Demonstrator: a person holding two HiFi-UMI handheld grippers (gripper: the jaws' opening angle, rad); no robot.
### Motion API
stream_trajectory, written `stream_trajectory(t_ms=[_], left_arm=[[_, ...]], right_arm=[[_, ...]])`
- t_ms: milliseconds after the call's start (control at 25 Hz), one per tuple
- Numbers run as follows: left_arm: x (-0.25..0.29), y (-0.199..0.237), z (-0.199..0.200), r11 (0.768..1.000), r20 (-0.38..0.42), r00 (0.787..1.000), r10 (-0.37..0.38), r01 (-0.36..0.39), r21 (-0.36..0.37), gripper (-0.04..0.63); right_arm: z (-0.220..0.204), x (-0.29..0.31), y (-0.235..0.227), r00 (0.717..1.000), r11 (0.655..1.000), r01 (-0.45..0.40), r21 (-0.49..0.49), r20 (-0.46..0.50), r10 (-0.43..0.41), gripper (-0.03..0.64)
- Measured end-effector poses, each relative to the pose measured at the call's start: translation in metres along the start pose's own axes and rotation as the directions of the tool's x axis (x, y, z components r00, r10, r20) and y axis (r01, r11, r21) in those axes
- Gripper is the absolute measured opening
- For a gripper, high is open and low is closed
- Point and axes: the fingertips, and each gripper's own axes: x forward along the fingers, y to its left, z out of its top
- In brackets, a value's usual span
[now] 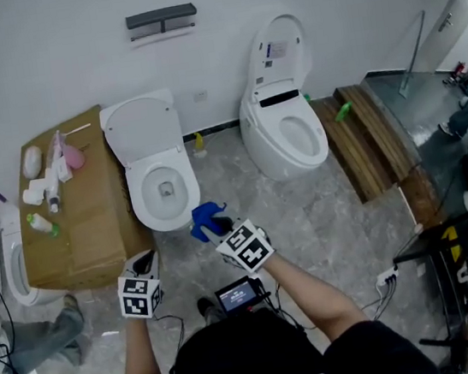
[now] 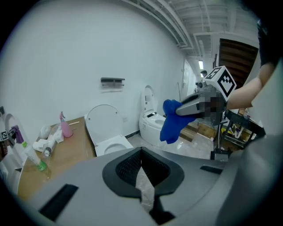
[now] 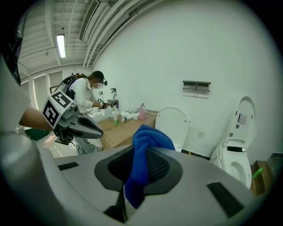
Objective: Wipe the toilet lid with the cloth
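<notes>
Two grippers are held before the toilet point(image 1: 144, 207): the blue cloth point(image 1: 202, 219) is clamped in the right gripper point(image 1: 216, 227), presumably for reaching the raised toilet lid point(image 1: 141, 127); the left gripper point(image 1: 144, 262) is closed on nothing.

Box point(image 1: 93, 232): cardboard, on the floor against the back wall, left side.
Pink sprayer point(image 1: 72, 154): upright, far edge of the box top.
White bottles point(image 1: 44, 187): lying down, far left corner of the box top.
Green-capped bottle point(image 1: 42, 223): lying at the box's left edge.
Second toilet point(image 1: 282, 127): right side, lid raised.
Wall bracket point(image 1: 161, 17): dark, high on the wall.
Wood platform point(image 1: 366, 146): just right of the second toilet; green bottle point(image 1: 343, 111) at its far edge.
Person point(image 1: 26, 336): left of the box.
</notes>
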Motion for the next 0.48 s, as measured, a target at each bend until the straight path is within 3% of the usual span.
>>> stream_trajectory(t_ms=[480], left_arm=[[0.007, -0.018, 0.030, 0.997, 0.039, 0.996, 0.083, -0.083, -0.001, 0.011]], right_arm=[[0.016, -0.003, -0.014, 0.996, 0.997, -0.072, -0.040, 0.043, 0.074, 0.057]])
